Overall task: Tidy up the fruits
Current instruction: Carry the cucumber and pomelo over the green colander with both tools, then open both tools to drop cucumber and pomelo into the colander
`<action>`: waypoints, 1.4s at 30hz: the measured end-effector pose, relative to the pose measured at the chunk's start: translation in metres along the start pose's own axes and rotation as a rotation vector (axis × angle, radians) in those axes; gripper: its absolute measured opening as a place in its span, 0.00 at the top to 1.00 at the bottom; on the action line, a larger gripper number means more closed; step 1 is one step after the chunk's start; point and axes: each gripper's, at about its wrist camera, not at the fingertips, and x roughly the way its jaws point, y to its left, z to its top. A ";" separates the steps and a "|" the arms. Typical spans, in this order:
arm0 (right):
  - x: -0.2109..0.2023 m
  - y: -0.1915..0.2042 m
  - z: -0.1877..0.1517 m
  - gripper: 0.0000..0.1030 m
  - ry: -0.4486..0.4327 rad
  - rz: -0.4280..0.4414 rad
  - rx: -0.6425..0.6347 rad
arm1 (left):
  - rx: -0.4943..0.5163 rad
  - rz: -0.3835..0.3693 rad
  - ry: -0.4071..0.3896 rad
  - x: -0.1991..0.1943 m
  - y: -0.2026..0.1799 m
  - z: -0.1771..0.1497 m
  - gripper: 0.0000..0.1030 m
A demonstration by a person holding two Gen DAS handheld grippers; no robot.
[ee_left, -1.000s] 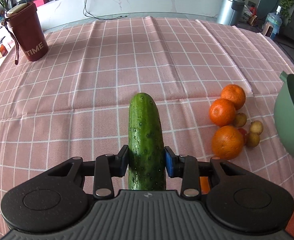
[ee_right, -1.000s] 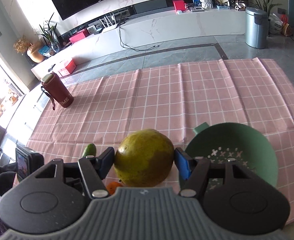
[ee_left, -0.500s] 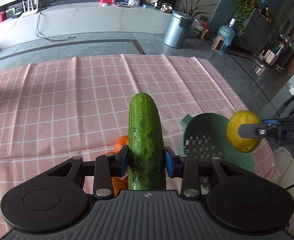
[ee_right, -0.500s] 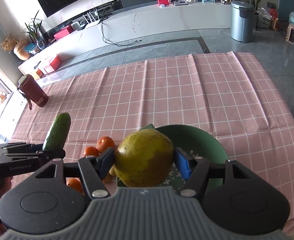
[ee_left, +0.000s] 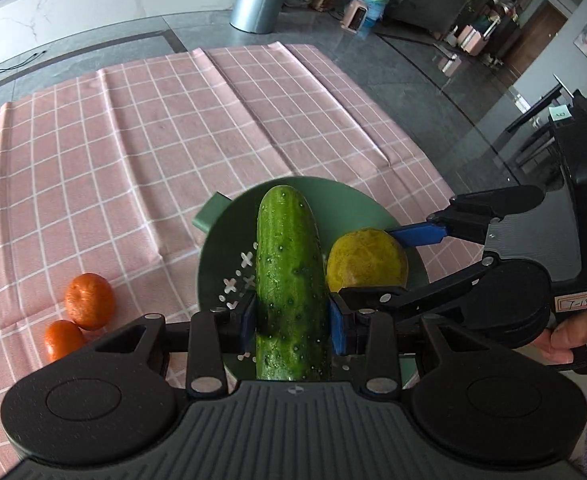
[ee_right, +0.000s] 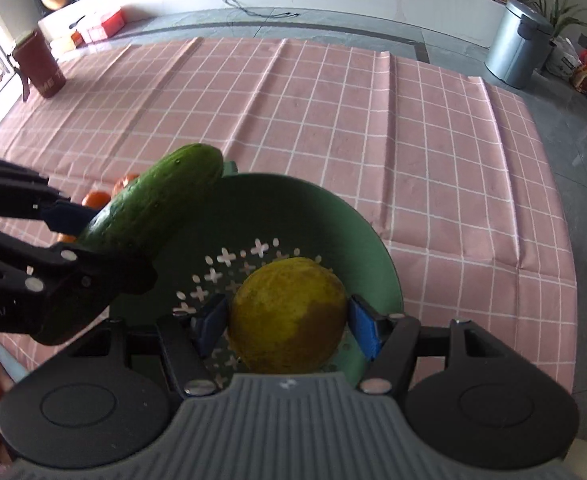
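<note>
My left gripper [ee_left: 291,318] is shut on a green cucumber [ee_left: 287,288] and holds it over the green perforated bowl [ee_left: 357,208]. My right gripper [ee_right: 287,320] holds a yellow-green round fruit [ee_right: 289,316] low inside the same bowl [ee_right: 333,216]; its blue pads sit slightly apart from the fruit's sides. The cucumber [ee_right: 153,208] and left gripper [ee_right: 69,236] show at the left of the right wrist view. The round fruit [ee_left: 367,260] and right gripper [ee_left: 389,264] show beside the cucumber in the left wrist view.
Two oranges [ee_left: 89,300] lie on the pink checked tablecloth [ee_left: 133,140] left of the bowl. A dark red cup [ee_right: 39,64] stands at the far left corner. The table edge is just right of the bowl, with grey floor and a metal bin [ee_right: 521,44] beyond.
Both grippers have moved over the green bowl. The right gripper has lowered the round fruit into it and its jaws have loosened. The left gripper has swung right with the cucumber.
</note>
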 end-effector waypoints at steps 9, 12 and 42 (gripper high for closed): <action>0.025 0.013 -0.015 0.40 0.044 0.013 -0.159 | 0.025 0.040 0.142 0.039 -0.008 0.008 0.60; 0.033 0.019 -0.017 0.40 0.060 0.001 -0.201 | 0.015 0.038 0.167 0.047 -0.007 0.009 0.60; 0.002 0.026 -0.003 0.17 0.012 -0.124 -0.110 | -0.013 0.060 0.023 -0.010 -0.011 0.004 0.46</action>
